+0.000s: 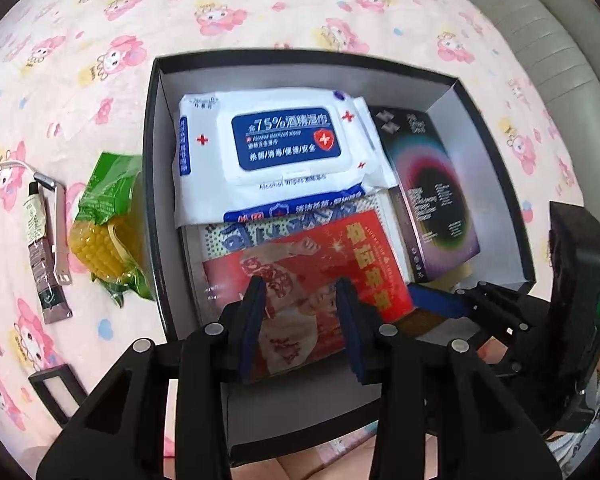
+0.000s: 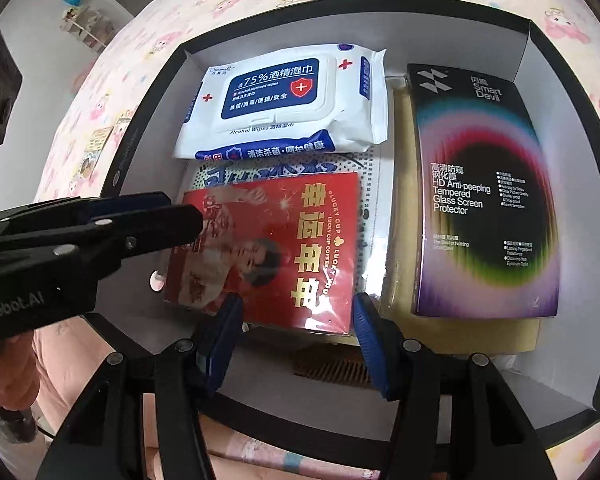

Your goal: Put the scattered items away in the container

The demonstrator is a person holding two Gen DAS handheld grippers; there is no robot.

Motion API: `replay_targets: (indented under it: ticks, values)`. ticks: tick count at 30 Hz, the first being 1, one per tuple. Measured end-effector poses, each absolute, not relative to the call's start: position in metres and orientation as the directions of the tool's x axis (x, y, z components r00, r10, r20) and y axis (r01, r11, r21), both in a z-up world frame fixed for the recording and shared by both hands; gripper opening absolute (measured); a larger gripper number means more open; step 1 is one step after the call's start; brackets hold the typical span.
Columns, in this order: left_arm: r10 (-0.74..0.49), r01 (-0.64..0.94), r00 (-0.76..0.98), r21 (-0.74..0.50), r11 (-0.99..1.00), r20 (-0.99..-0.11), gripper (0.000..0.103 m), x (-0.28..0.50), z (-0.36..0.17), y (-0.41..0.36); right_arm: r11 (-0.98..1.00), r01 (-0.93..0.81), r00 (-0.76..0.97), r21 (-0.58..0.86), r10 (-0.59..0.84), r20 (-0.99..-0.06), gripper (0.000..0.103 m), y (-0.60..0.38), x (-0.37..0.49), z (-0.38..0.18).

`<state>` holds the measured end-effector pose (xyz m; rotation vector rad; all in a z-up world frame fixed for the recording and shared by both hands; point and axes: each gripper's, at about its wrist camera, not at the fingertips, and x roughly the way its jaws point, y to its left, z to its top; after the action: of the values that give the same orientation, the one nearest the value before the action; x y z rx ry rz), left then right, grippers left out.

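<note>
Your container (image 1: 156, 184): a black box with white inner walls, open-topped, sitting on the pink cartoon-print bedsheet (image 1: 260, 4).

Contents, as you see them from both wrist views:
- Alcohol wipes pack (image 2: 284, 100), white with a blue label, lying flat at the far side, its near edge overlapping the items below it.
- Red packet (image 2: 284, 244), gold lettering, glossy wrap, lying flat on a dotted white-and-blue sheet (image 2: 374, 184).
- Screen protector box (image 2: 484, 192), dark with a rainbow ring, lying along the right side on top of a tan envelope-like piece (image 2: 400, 280).

Still outside, to the box's left on the sheet:
- Corn packet (image 1: 108, 224), green wrapper with yellow cob showing, touching the box's outer wall.
- Slim tube (image 1: 40, 248), brown and pale, just beside the corn.
- Metal clip-like piece (image 1: 60, 228) lying between the tube and the corn.

Your left gripper (image 1: 300, 320) hangs over the near part of the box above the red packet, fingers parted, nothing between them. Your right gripper (image 2: 296, 340) is likewise spread and empty over the box's near edge, with the left gripper reaching in from its left side, above the red packet's left edge.

A black frame-like object (image 1: 56, 392) lies on the sheet near the left gripper.
</note>
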<state>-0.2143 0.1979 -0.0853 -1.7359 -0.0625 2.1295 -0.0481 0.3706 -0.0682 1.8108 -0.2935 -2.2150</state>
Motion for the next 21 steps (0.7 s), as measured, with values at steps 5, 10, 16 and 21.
replay_targets:
  ticks: [5, 10, 16, 21]
  values:
    - [0.283, -0.264, -0.314, -0.203, -0.943, -0.906, 0.054, -0.209, -0.069, 0.188, -0.983, 0.028, -0.291, 0.184, -0.184, -0.939, 0.053, 0.378, -0.046, -0.054]
    - [0.252, -0.226, -0.466, -0.161, -0.961, -0.848, 0.064, -0.204, -0.048, 0.177, -0.997, -0.004, -0.442, 0.071, -0.062, -0.895, 0.06, 0.372, -0.043, -0.021]
    - [0.22, -0.206, -0.56, -0.123, -0.971, -0.799, 0.064, -0.187, -0.009, 0.156, -0.998, -0.056, -0.575, -0.034, 0.06, -0.816, 0.061, 0.326, -0.126, -0.025]
    - [0.195, -0.194, -0.625, -0.091, -0.977, -0.756, 0.074, -0.168, 0.026, 0.138, -0.999, -0.046, -0.623, 0.01, 0.021, -0.782, 0.063, 0.29, -0.117, -0.013]
